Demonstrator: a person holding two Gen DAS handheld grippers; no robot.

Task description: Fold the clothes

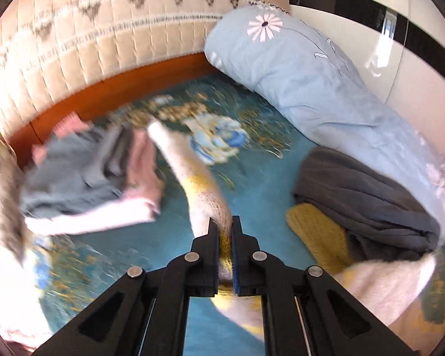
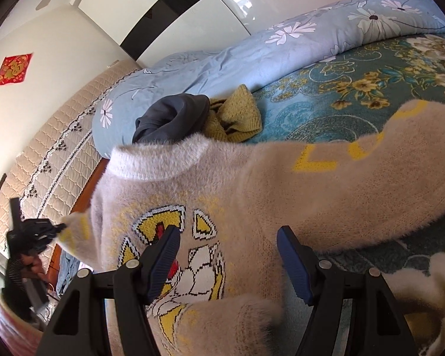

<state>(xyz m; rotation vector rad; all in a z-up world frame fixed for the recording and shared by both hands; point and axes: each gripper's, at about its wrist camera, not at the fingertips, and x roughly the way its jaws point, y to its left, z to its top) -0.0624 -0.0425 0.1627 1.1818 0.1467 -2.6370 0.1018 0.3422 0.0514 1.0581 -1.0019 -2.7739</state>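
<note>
A: Where's the fuzzy beige sweater with yellow lettering (image 2: 252, 190)?

B: Spread mid-bed on the teal floral bedspread (image 2: 326, 101). The left gripper (image 1: 221, 222) pinches its sleeve; the right gripper (image 2: 228, 234) hangs spread above it.

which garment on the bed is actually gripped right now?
The fuzzy beige sweater with yellow lettering: the left gripper is shut on its sleeve. The dark grey garment and mustard knit lie untouched by the blue duvet. The right gripper is open.

Blue floral quilt (image 2: 222, 59), teal bedspread (image 2: 326, 103)
</note>
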